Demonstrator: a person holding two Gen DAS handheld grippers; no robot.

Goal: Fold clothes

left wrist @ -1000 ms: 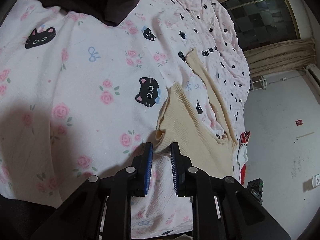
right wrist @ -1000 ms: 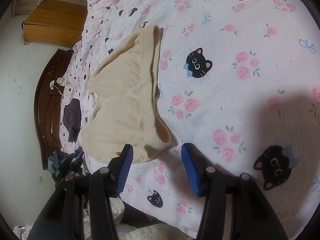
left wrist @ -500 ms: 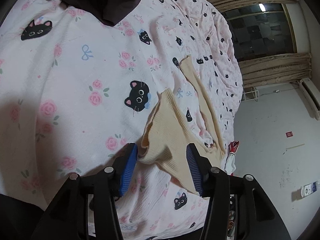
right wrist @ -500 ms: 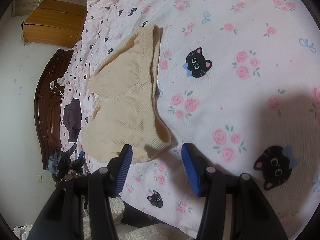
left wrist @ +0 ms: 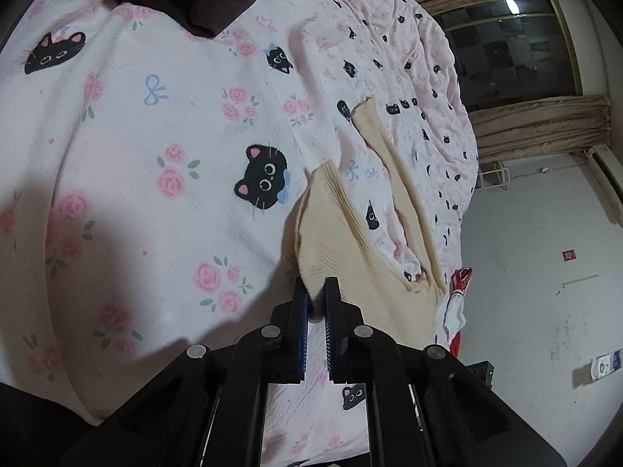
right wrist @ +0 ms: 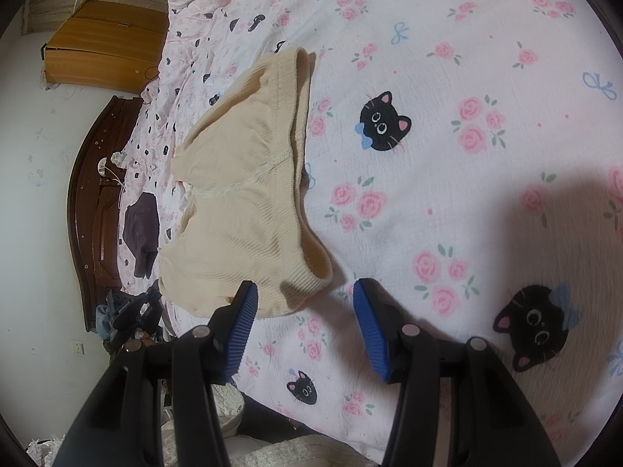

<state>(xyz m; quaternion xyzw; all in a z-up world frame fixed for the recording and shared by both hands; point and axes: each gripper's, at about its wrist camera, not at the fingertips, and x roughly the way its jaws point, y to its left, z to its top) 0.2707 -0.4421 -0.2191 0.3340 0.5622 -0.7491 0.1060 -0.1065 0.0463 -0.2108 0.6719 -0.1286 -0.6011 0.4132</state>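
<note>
Bedsheet (right wrist: 447, 202) holds beige garment (right wrist: 241, 210), left gripper (left wrist: 316, 303) pinching its corner.

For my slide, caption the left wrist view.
Left tongs pinch a corner of the beige garment on the cat-print bedsheet.

Indoor artificial light, sharp focus, heavy fisheye bending.

A ceiling lamp (left wrist: 512, 5) shows as a bright streak reflected in the dark window (left wrist: 510, 54), and the bed sheet (left wrist: 163, 124) is evenly lit, almost washed out to white in the middle of both views. A broad soft shadow (left wrist: 46, 233) falls across the sheet low on the left of the left view; another (right wrist: 560, 210) darkens the right side of the right view. Straight lines bow toward the rims, and black vignetting cuts off the corners. No motion blur; the print on the sheet stays crisp.
</note>
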